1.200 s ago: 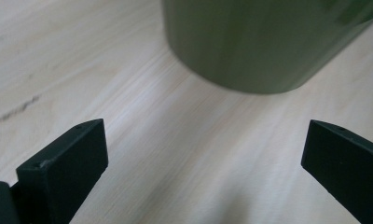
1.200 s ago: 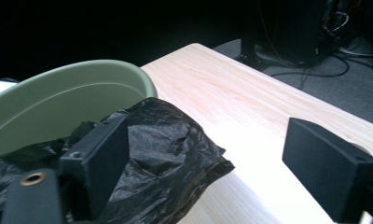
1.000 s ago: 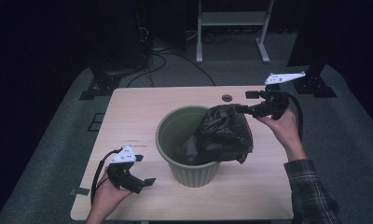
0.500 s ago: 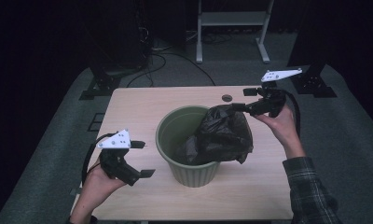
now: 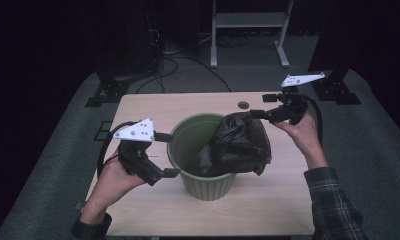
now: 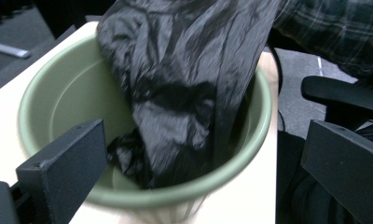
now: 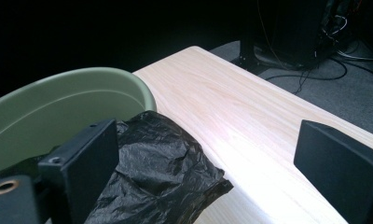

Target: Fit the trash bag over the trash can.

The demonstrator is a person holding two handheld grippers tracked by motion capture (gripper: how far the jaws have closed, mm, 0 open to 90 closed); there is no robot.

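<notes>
Between the wide-open, empty left tool (image 5: 167, 155) and right tool (image 5: 258, 106), whose jaws have just been opening, the black bin liner (image 5: 238, 145) hangs half inside the green wastebasket (image 5: 185, 145); spreading it over the rim remains.

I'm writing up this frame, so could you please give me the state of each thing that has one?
Bin: upright on the table, open.
Bag: crumpled, part inside the bin, part draped over its rim.
Left gripper: open, holding nothing, beside the bin.
Right gripper: jaws just opening, wide apart, off the bag.
</notes>
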